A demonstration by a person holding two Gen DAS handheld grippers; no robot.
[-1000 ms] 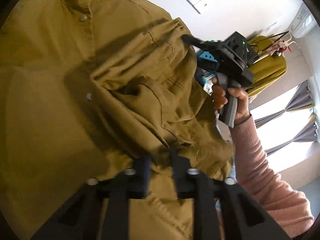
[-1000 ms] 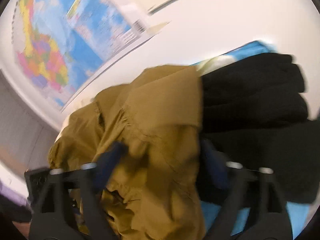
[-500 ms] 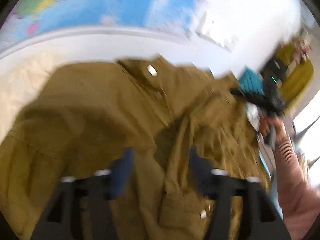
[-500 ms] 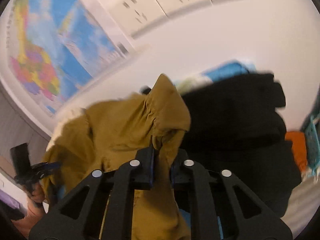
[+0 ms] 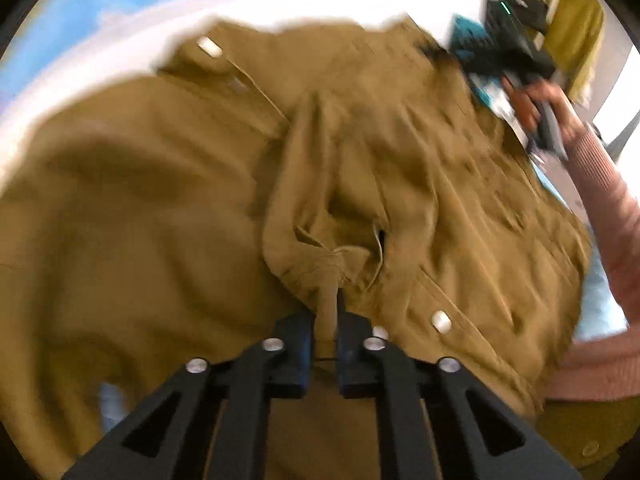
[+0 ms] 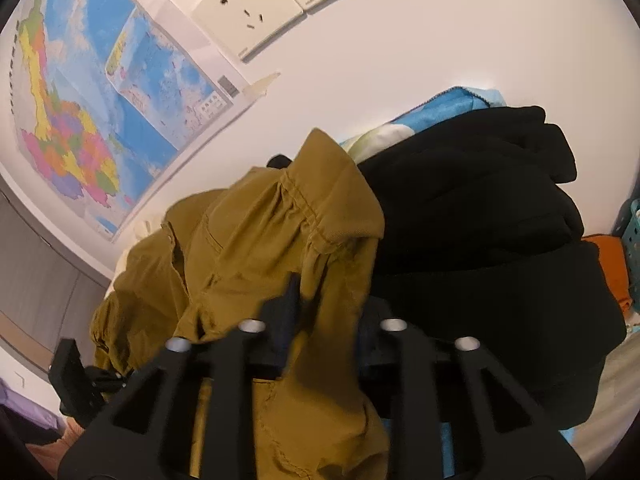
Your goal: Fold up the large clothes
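1. Left gripper (image 5: 328, 320) pinches a fold of the mustard-brown cotton jacket (image 5: 160, 200), fingers closed on it.
2. Right gripper (image 6: 324, 320) stands open around the jacket's gathered cuff, beside a black garment (image 6: 480, 240).

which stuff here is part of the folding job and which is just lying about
In the job:
mustard-brown cotton jacket
left claw, pinching a jacket fold
right claw, open around jacket fabric

Lying about:
black fleece garment
colourful wall map
white wall sockets
orange cloth
teal perforated basket
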